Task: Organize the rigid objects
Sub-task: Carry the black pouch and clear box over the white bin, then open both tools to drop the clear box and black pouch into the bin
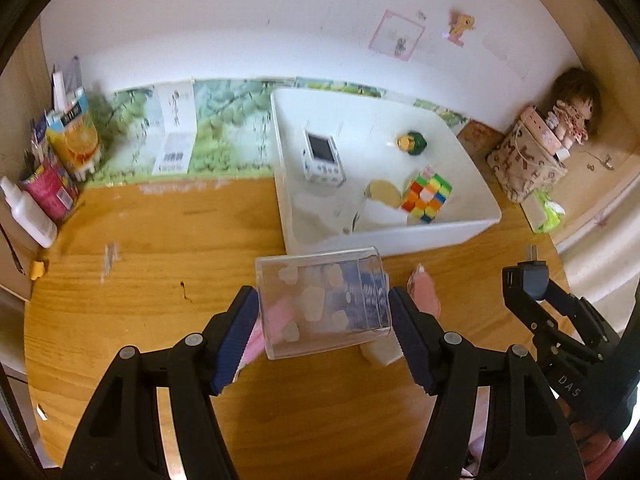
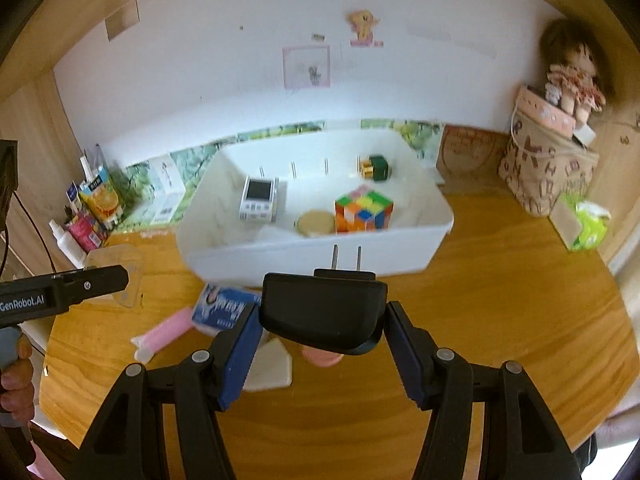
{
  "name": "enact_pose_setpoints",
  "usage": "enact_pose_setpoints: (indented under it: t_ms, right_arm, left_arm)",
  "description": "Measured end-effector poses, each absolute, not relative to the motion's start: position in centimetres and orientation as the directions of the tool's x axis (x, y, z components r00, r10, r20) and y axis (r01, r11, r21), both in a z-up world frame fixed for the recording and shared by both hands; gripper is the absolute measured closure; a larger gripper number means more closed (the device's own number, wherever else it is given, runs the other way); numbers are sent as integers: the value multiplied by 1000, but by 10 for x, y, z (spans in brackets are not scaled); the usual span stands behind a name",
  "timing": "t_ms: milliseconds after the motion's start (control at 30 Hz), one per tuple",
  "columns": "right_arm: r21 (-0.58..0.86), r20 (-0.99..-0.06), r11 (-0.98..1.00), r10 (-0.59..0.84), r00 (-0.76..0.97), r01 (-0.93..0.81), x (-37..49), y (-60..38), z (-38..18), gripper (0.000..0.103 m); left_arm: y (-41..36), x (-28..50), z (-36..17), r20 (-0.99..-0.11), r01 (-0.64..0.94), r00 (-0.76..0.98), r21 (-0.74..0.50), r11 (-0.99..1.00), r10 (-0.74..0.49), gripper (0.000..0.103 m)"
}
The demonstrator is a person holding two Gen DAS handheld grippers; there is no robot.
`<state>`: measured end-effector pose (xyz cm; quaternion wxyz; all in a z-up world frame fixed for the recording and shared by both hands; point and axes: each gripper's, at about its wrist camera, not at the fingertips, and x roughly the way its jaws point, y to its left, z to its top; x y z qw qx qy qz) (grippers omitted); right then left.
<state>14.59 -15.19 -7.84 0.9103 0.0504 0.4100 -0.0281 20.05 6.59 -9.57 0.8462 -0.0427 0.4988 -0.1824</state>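
Ahead of both grippers stands the white plastic bin, its near wall just beyond the fingertips and its rim smooth and rounded; the round wooden table lies bare and wide to the left of the left gripper, while to the right of the right gripper the tabletop runs clear up to a patterned fabric bag with a doll perched on it. Cartons and a white bottle crowd the far left edge. Inside the bin rest a multicoloured puzzle cube, a small white device with a dark screen, a round tan lid-like disc and a dark green box with gold trim, all well apart from each other except the cube and disc, which sit side by side. The left gripper clasps a clear, hard, square-sided plastic box between its blue ribbed pads, lifted off the table. The right gripper grips a matte black power adapter with rounded corners, its two metal prongs pointing toward the bin. Beneath them on the wood lie a pink tube, a blue printed packet and a white angular piece.
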Motion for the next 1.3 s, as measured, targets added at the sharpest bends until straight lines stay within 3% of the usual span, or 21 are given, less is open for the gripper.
enact_pose_setpoints:
  t_ms: [633,1200,1300]
  right_arm:
    - [95,-640,992,124,758,-82,189,-211,-66,40]
    - [169,-549,981,176,817,-98,255,-265,-57,40]
    - [192,-534,976,188,825,-98,265,-273,-56,40]
  left_arm:
    - [3,220,-64,-747,161,610,-209,965,-264,33]
    - [-36,275,-57,-693,94,693,-186,978,-198,33]
    - [-39,285,-53,-681,80,712,-168,982,-174,38]
